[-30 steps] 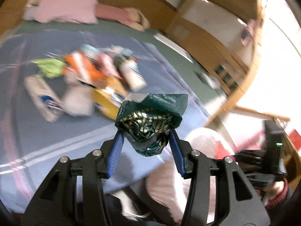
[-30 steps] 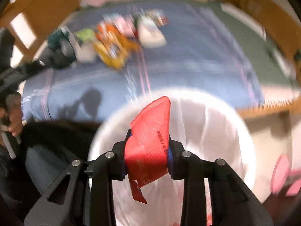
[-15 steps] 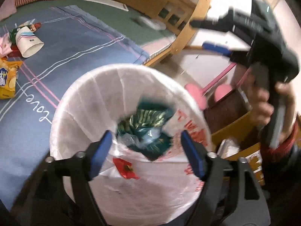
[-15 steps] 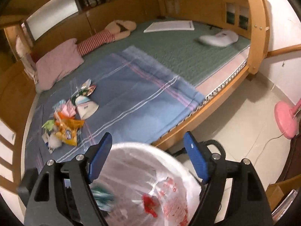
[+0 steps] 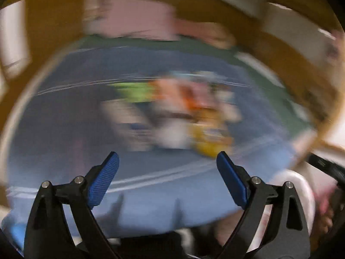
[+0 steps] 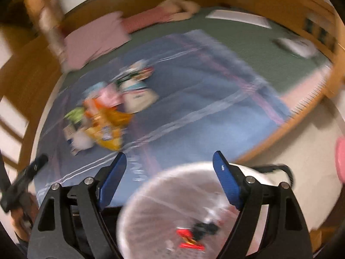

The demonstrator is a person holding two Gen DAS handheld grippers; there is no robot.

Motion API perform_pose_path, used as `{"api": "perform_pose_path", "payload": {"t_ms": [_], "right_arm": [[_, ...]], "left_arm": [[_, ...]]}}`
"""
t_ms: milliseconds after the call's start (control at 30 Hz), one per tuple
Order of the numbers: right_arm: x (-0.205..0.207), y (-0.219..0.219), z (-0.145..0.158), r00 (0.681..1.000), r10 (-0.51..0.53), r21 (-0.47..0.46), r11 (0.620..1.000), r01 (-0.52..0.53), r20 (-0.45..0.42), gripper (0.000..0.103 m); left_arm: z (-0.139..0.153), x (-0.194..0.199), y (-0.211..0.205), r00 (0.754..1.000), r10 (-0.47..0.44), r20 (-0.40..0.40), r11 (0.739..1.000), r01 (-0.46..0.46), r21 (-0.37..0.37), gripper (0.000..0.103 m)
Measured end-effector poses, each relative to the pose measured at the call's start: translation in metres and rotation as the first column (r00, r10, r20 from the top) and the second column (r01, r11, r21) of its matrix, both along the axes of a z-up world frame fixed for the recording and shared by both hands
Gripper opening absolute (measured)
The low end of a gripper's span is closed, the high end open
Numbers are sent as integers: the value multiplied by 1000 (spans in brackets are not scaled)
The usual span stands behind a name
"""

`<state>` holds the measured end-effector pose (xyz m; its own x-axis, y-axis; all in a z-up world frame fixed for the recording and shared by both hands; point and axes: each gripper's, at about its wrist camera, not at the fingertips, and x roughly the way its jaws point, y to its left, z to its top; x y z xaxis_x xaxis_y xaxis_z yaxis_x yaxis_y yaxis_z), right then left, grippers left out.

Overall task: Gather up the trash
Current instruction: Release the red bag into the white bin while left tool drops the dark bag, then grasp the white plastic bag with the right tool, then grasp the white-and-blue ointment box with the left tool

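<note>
My left gripper [image 5: 167, 155] hangs over the blue blanket [image 5: 151, 183], its jaws opening with nothing between them. Beyond it lies the blurred trash pile [image 5: 183, 112], with a yellow packet [image 5: 211, 142] and a green wrapper [image 5: 133, 90]. My right gripper [image 6: 170, 154] is open and empty above the white-lined bin [image 6: 151, 194]. In the bin lie a red wrapper [image 6: 189, 239] and a dark wrapper [image 6: 204, 228]. In the right wrist view the trash pile [image 6: 103, 116] sits left of centre on the blanket, beside a white cup [image 6: 138, 99].
The bin stands on the floor against the wooden bed frame [image 6: 291, 125]. A pink pillow [image 6: 94, 41] and a white sheet of paper [image 6: 239, 18] lie on the green mattress cover [image 6: 237, 41]. A pink round object [image 6: 340, 157] shows at the right edge.
Both grippers opened; the dark green wrapper and the red wrapper dropped into the bin. The left gripper then swung from the bin back toward the trash pile on the bed.
</note>
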<state>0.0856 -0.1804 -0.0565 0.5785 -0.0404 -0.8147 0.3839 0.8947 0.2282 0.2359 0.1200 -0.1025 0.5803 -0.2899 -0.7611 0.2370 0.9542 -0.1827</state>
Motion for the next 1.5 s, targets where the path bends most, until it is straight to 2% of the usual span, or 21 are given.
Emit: {"api": "perform_pose_path", "payload": {"t_ms": [33,100,200,333,467,533,600,633,767,867,1000,1100,1133,1200,1300,1367,1500], "right_arm": [[14,14,-3,999,39,-1,999,-39,3,81],[52,51,-11,990,138,-11,990,-138,15,81],[110,101,-32,967,256,-4,967,-256,-11,81],[172,150,-55,955,292,-36,955,-294,-53,81],[219,185,-70,955,290,-160,941,-298,-69,81],[237,199,-83,947,297,-206,926,-317,-119,81],[245,206,-93,941,291,-228,918,-325,-171,80],[247,209,-100,935,297,-220,916,-337,-195,77],[246,217,-116,914,328,-195,906,-376,-237,47],[238,222,-114,905,362,-211,888,-408,-224,31],[221,233,-106,864,460,-131,862,-490,-205,26],[211,241,-99,803,571,-29,812,-583,-170,25],[207,242,-95,793,589,-17,801,-598,-153,25],[202,235,-82,795,598,-8,799,-602,-105,25],[200,219,-66,814,579,37,815,-578,-50,25],[196,206,-55,828,559,41,829,-558,-30,25],[182,188,-40,861,508,9,861,-508,-12,25]], "left_arm": [[-5,7,20,998,67,-17,997,-67,25,92],[-14,18,55,983,175,-62,984,-174,28,92],[-26,30,85,960,249,-130,967,-254,-20,94],[-42,34,113,926,313,-209,946,-324,-19,95],[-55,38,125,901,338,-273,932,-361,-35,95],[-59,39,127,897,329,-294,933,-358,-46,95],[-61,38,130,893,335,-301,930,-365,-48,95],[-62,39,131,891,339,-302,927,-370,-50,96],[-62,38,134,880,358,-311,916,-396,-65,97],[-60,36,138,874,364,-323,909,-409,-83,97],[-59,34,147,861,388,-329,889,-444,-113,97],[-57,31,160,845,417,-335,862,-484,-148,97],[-56,30,166,839,430,-333,852,-499,-158,97],[-54,28,173,832,449,-327,837,-520,-172,97],[-50,31,175,831,465,-305,826,-531,-188,97],[-45,42,165,847,453,-277,838,-511,-190,97],[-47,81,122,918,338,-206,917,-371,-147,97]]}}
